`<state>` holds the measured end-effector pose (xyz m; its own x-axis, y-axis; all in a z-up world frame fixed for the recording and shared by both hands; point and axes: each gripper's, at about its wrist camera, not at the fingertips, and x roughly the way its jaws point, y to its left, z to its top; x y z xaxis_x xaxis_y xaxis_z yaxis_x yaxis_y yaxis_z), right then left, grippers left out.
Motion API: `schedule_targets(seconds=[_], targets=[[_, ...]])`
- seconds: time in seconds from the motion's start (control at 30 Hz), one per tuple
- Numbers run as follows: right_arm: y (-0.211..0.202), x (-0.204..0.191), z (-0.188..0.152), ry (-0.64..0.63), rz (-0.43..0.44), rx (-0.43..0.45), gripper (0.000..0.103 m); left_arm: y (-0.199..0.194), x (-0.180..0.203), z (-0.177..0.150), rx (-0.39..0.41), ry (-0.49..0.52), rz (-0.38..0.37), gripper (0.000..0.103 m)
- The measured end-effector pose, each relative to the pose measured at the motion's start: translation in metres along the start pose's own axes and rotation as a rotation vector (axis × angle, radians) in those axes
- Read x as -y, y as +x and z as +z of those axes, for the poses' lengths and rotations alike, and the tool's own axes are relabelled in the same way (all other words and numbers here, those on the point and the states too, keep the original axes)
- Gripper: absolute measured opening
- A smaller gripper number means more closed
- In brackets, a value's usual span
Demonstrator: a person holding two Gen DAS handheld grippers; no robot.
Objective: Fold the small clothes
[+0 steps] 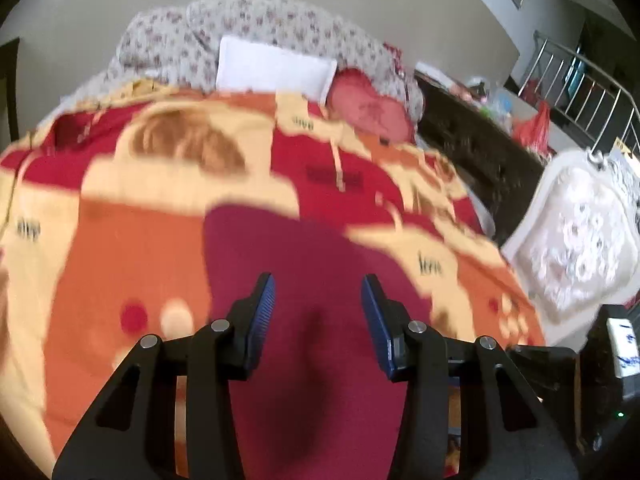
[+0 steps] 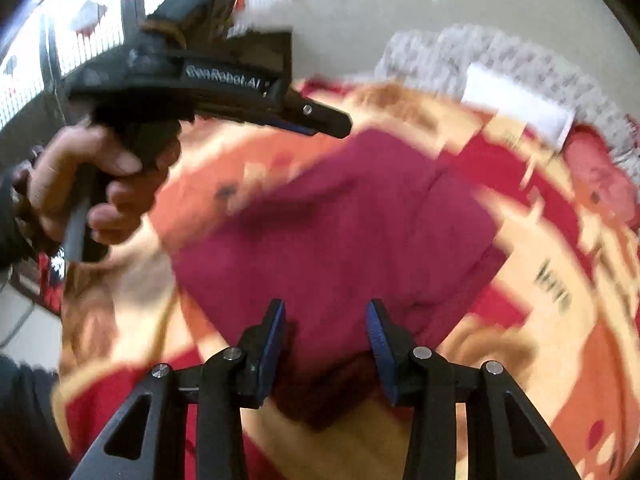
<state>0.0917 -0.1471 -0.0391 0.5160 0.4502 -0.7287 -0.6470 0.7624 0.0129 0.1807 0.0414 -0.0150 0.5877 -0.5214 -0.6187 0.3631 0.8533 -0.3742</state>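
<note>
Your right gripper (image 2: 326, 316) is hanging with its jaws parted and nothing between the blue pads (image 2: 274, 352), and your left gripper (image 1: 318, 294) is doing the same. Both are hovering over the dark red garment (image 2: 340, 220), which is lying flat on the orange, red and cream blanket (image 1: 120, 240), looking squarish and already folded, with 1 crease running across it. Your left hand (image 2: 80, 188) is gripping its handle above the cloth's far corner

Black grippers, blue-padded fingers (image 2: 276, 344), silver screws; "GenRobot.AI" marking; dark sleeve (image 2: 24, 412).
</note>
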Motion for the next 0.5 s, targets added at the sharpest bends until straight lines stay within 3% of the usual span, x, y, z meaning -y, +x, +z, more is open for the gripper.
schedule_targets(seconds=[0.13, 0.27, 0.4, 0.5], targets=[[0.025, 0.014, 0.032, -0.036, -0.013, -0.022, 0.04, 0.057, -0.012, 0.023, -0.127, -0.036, 0.041, 0.044], [0.078, 0.042, 0.027, 0.008, -0.013, -0.127, 0.04, 0.108, -0.03, -0.001, -0.245, -0.111, 0.062, 0.044], [0.089, 0.055, 0.003, 0.087, 0.004, -0.06, 0.042, 0.111, -0.033, -0.02, -0.182, -0.131, 0.051, 0.044], [0.086, 0.05, -0.004, 0.087, -0.017, -0.025, 0.042, 0.114, -0.029, -0.019, -0.187, -0.104, 0.065, 0.045]])
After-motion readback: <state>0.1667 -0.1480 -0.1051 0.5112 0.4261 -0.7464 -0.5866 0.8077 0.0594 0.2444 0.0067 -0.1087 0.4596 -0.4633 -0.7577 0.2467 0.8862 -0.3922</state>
